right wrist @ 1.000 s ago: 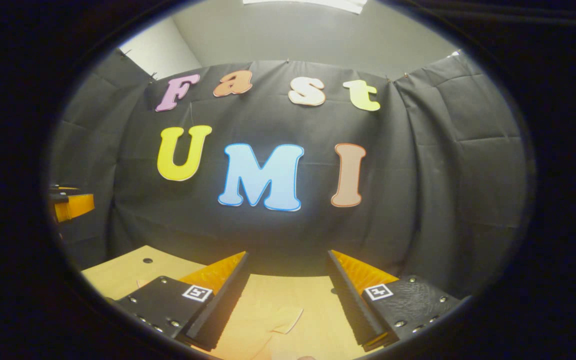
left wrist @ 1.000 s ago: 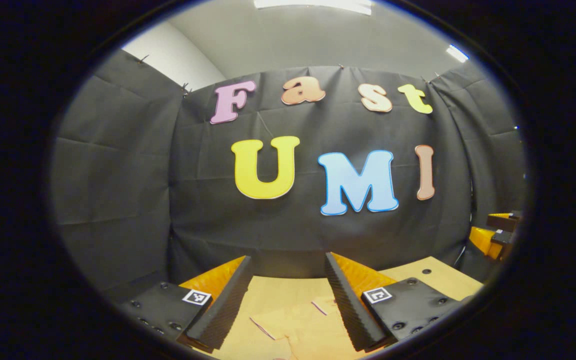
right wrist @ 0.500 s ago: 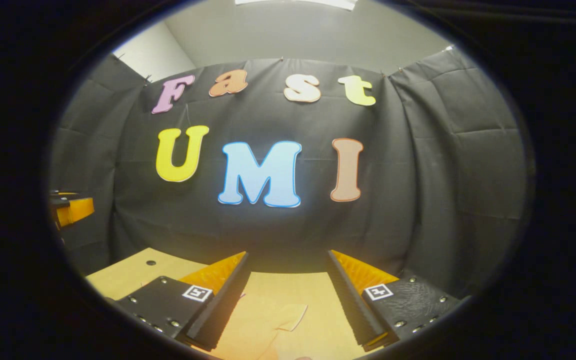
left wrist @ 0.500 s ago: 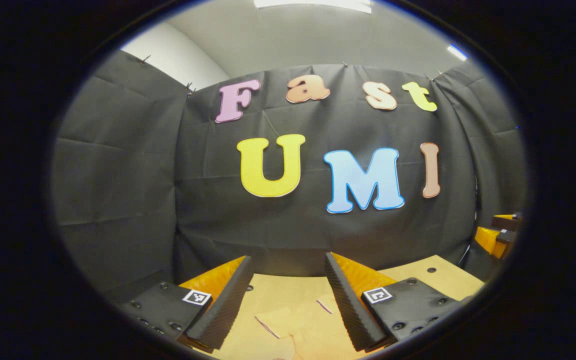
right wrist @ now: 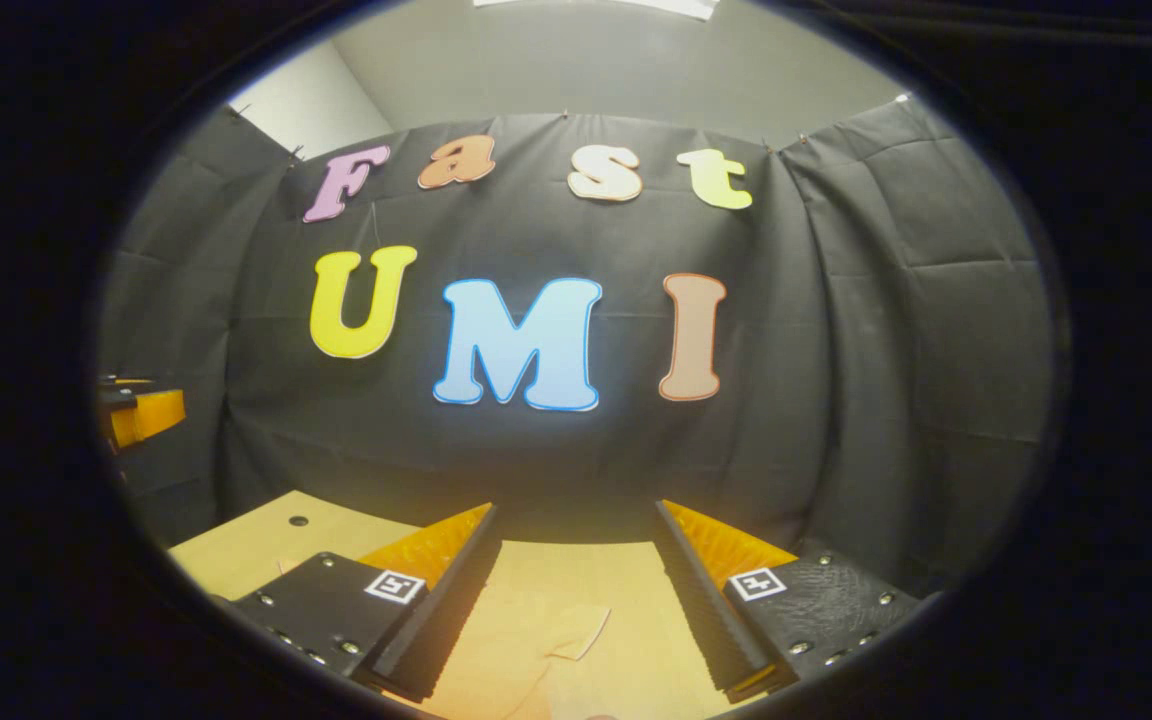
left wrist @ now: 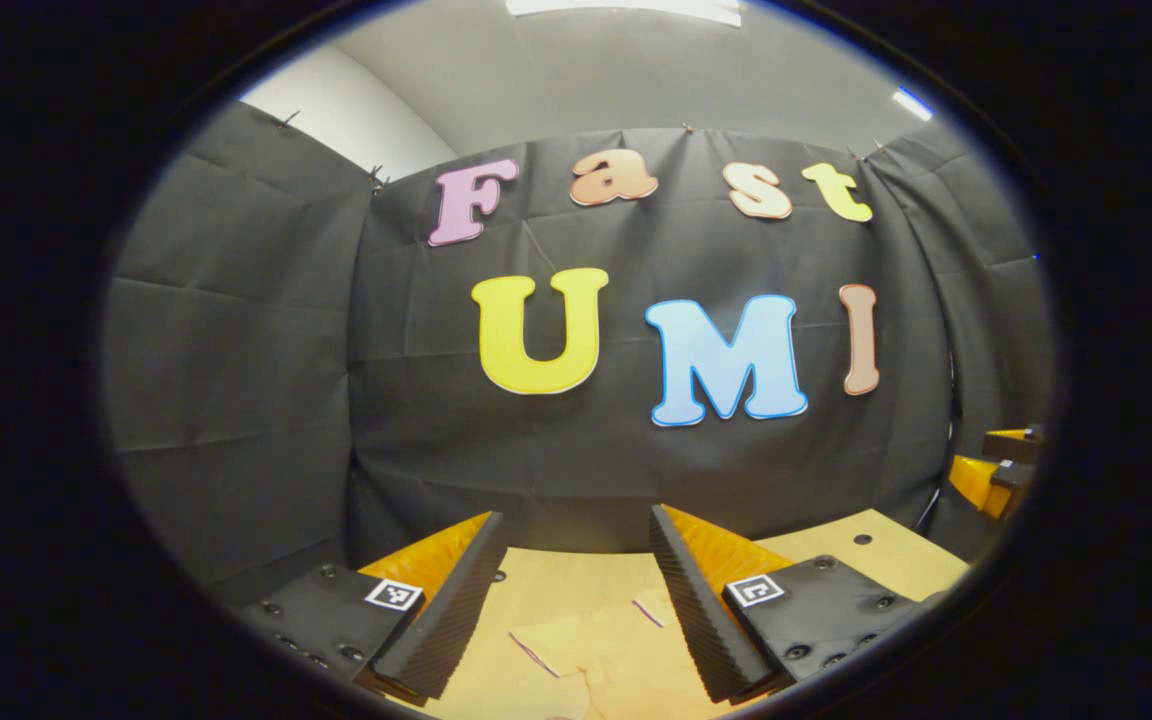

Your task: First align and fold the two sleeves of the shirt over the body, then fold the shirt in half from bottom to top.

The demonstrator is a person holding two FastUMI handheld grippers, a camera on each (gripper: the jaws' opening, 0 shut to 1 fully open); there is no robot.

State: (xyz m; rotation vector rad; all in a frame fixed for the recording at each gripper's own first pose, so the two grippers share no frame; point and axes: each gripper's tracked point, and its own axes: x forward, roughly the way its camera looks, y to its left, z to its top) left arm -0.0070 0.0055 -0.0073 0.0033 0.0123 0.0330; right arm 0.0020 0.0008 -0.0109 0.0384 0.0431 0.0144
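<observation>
Pale tan shirt (left wrist: 586, 645) lies flat, 1 sleeve (right wrist: 576, 630) spread out.

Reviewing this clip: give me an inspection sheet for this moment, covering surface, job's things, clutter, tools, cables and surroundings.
Surface: light wooden table with small dark holes, reaching back to the booth wall.
Job's things: pale yellowish shirt lying on the table below both tools; its edges show in the right gripper view too. How far it is folded cannot be told.
Clutter: nothing seen.
Tools: left tool open, above the shirt, gripping nothing. Right tool open, above the shirt, gripping nothing. Each also shows at the edge of the other's view.
Cables: nothing clearly seen.
Surroundings: black cloth wall on three sides, pale ceiling with light panels above.
</observation>
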